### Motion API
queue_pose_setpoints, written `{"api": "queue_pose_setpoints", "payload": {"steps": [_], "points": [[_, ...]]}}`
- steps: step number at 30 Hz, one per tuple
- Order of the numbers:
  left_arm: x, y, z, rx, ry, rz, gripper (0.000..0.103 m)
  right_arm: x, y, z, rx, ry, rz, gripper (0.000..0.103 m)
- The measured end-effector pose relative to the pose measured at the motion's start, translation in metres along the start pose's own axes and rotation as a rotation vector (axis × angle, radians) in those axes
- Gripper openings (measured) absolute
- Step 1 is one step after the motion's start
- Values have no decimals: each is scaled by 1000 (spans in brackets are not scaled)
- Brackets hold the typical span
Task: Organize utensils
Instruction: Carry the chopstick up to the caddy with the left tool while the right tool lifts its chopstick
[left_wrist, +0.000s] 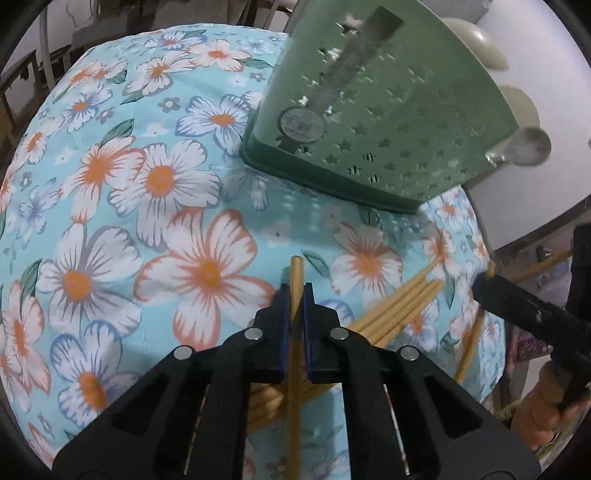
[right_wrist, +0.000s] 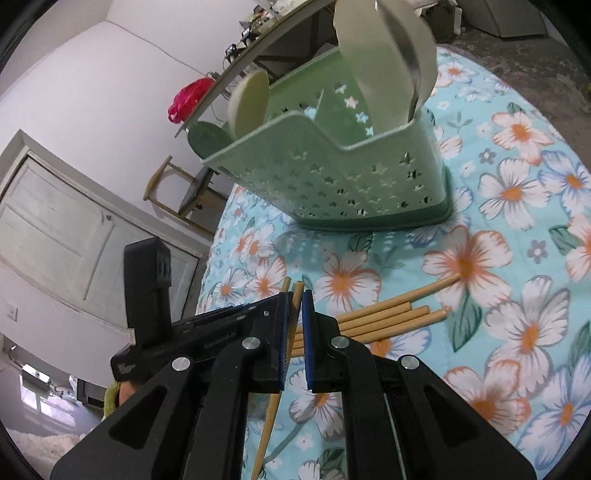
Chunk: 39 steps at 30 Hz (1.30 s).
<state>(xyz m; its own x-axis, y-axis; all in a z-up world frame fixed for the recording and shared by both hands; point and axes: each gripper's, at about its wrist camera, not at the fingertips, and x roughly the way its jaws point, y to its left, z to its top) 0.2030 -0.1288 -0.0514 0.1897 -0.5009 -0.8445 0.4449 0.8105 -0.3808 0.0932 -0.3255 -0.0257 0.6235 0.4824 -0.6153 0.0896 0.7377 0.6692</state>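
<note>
A green perforated utensil holder stands on the floral cloth; it also shows in the right wrist view, with cream spoons and a metal utensil in it. My left gripper is shut on a bamboo chopstick held above the cloth. My right gripper is shut on another bamboo chopstick; it shows at the right edge of the left wrist view. Several loose chopsticks lie on the cloth just past both grippers, also seen in the left wrist view.
The floral tablecloth covers a round table. A metal spoon sticks out beside the holder. A white door, a wooden chair and a red bag stand beyond the table edge.
</note>
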Motion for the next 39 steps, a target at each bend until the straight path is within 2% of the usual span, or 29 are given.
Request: {"api": "queue_pose_setpoints", "payload": {"steps": [5, 9, 15, 22, 24, 29, 34, 39], "points": [[-38, 0, 8, -34, -85, -51, 5, -17, 3, 2, -29, -38, -4, 8], [-90, -10, 19, -7, -207, -81, 5, -26, 3, 7, -42, -71, -18, 8], [-180, -48, 38, 83, -477, -154, 5, -33, -2, 10, -36, -92, -25, 7], [-244, -89, 80, 147, -823, -223, 5, -36, -4, 9, -25, -98, -26, 7], [-250, -97, 92, 149, -912, -228, 5, -41, -4, 9, -22, -100, -25, 7], [-234, -109, 118, 138, -1015, -247, 5, -44, -6, 9, -16, -105, -30, 7], [-191, -118, 138, 125, -997, -226, 5, -43, -10, 10, -8, -103, -33, 7], [-151, -118, 151, 125, -991, -150, 5, -40, -15, 10, 3, -95, -29, 8]]}}
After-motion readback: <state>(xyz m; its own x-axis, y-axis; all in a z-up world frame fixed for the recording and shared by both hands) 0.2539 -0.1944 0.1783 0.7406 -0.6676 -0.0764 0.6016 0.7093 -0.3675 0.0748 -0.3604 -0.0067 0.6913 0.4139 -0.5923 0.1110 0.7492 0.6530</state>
